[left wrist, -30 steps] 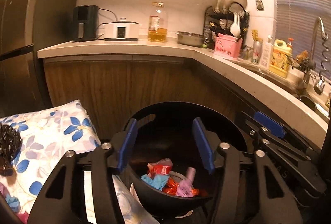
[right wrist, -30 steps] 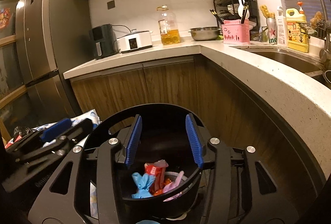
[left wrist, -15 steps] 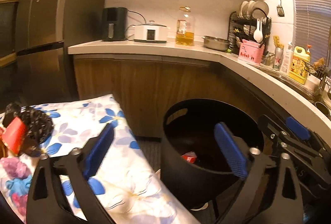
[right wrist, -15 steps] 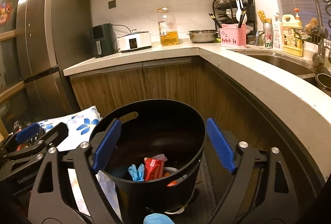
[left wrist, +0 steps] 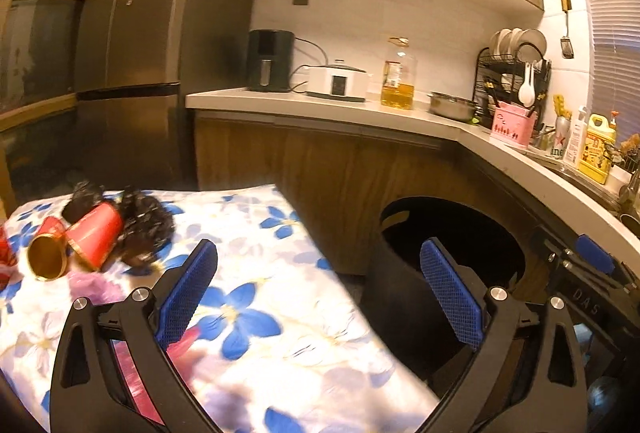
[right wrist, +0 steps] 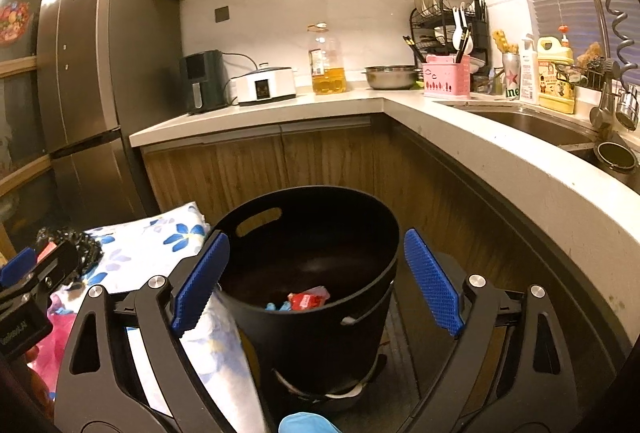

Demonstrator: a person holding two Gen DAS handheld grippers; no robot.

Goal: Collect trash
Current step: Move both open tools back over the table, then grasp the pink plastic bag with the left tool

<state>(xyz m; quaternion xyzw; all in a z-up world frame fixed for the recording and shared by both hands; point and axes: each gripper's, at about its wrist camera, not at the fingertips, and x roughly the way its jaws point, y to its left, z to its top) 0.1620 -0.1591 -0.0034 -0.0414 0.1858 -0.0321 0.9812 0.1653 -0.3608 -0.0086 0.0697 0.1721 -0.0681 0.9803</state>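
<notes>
The left gripper (left wrist: 318,285) hangs with jaws spread wide and empty over the right edge of a flower-print cloth (left wrist: 256,297), while the right gripper (right wrist: 316,277), equally wide and empty, frames the black trash bin (right wrist: 320,317) on the floor below the kitchen counter (right wrist: 500,161); both have just been opening. Red paper cups (left wrist: 84,237) and crumpled black plastic (left wrist: 146,223) lie near the cloth's far left corner. Red and blue scraps (right wrist: 306,300) sit in the bin's bottom.

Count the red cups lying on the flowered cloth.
2 clearly. One red cup lies on its side against the black crumpled trash; a second lies just left of it, gold mouth toward the camera. A red scrap at the frame's left edge may be another.
</notes>
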